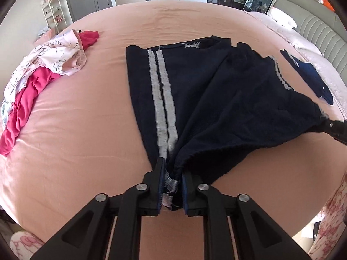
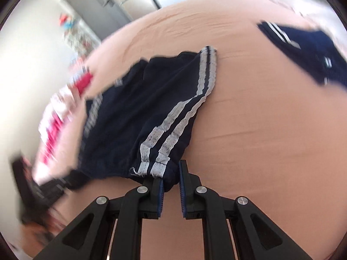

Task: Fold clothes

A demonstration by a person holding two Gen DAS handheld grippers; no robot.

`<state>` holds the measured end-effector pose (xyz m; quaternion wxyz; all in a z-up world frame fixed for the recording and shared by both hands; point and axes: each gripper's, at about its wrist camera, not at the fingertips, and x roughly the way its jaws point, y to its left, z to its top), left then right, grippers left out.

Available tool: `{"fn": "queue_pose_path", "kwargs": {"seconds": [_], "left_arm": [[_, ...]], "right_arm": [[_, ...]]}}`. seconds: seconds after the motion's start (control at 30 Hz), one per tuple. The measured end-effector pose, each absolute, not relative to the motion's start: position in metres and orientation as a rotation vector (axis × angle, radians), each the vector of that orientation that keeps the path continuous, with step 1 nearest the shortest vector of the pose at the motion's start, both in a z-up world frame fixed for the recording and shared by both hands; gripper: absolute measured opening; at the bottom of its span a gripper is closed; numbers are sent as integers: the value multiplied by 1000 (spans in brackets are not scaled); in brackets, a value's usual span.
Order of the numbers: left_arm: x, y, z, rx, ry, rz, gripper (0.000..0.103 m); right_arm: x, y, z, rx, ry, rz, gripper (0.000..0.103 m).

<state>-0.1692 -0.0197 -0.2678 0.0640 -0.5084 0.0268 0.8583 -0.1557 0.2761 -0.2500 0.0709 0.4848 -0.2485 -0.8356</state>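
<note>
Dark navy shorts (image 1: 206, 99) with double white side stripes lie spread on the pink bed (image 1: 86, 134), their near edge lifted. My left gripper (image 1: 172, 184) is shut on the striped left corner of that edge. My right gripper (image 1: 334, 127) pinches the opposite corner at the right of the left wrist view. In the right wrist view, which is motion-blurred, the right gripper (image 2: 170, 179) is shut on the shorts (image 2: 134, 117) just beside the striped corner. The left gripper (image 2: 52, 186) shows there as a dark blur at the left.
A heap of pink-white printed and red clothes (image 1: 43, 69) lies at the bed's left. A folded navy garment (image 1: 308, 75) (image 2: 303, 49) rests at the right, near a pale quilt and the grey headboard (image 1: 321, 26). A person's patterned sleeve (image 1: 334, 216) is at the lower right.
</note>
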Motion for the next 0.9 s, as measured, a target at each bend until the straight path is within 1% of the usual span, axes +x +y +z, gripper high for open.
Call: {"fn": "queue_pose_path", "kwargs": {"seconds": [0.03,0.07,0.1,0.17,0.2,0.23,0.27,0.3,0.33,0.4,0.47,0.53,0.6,0.67,0.73,0.77,0.83,0.9], "left_arm": [[-167,-18,-269,-1527,93,2585,20],[-168,-19,-268,-1520,138,2592,21],[-163,-16,-266,-1517,221,2606,23],[-160,2,-274,-1533,494,2621,24],[-159,11,-277,-1534,620,2623,22],[-157,13,-273,-1519,624,2641,17],[-155,10,-260,-1488,573,2664,12],[-153,8,-248,-1457,523,2686,9],[-151,4,-234,-1422,473,2708,8],[-142,-9,-183,-1266,347,2768,7],[-131,-26,-121,-1089,201,2799,7],[-121,-43,-61,-913,72,2806,7],[-122,-50,-24,-801,53,2805,7],[-137,-51,-9,-789,35,2794,7],[-148,-51,7,-814,-41,2746,7],[-155,-47,11,-824,2,2780,7],[-170,-40,19,-845,82,2841,7],[-178,-40,25,-850,-5,2771,7]], "right_arm": [[-152,284,-251,1434,-858,-2493,10],[-149,289,-249,1415,-922,-2489,10],[-145,288,-244,1407,-905,-2518,10],[-139,287,-234,1390,-872,-2575,10],[-136,286,-229,1382,-854,-2603,10],[-133,285,-223,1372,-837,-2632,10],[-130,284,-218,1363,-819,-2660,10],[-127,282,-212,1358,-788,-2688,9],[-123,280,-201,1353,-743,-2708,9],[-115,280,-170,1306,-675,-2725,9],[-103,278,-120,1195,-556,-2761,9],[-95,273,-69,1069,-391,-2820,9],[-91,268,-24,962,-236,-2873,9],[-103,268,-6,944,-159,-2893,9],[-113,269,9,947,-175,-2871,9],[-108,269,24,861,-202,-2870,9],[-109,265,43,788,-121,-2940,9],[-127,266,43,867,-92,-2951,9]]}}
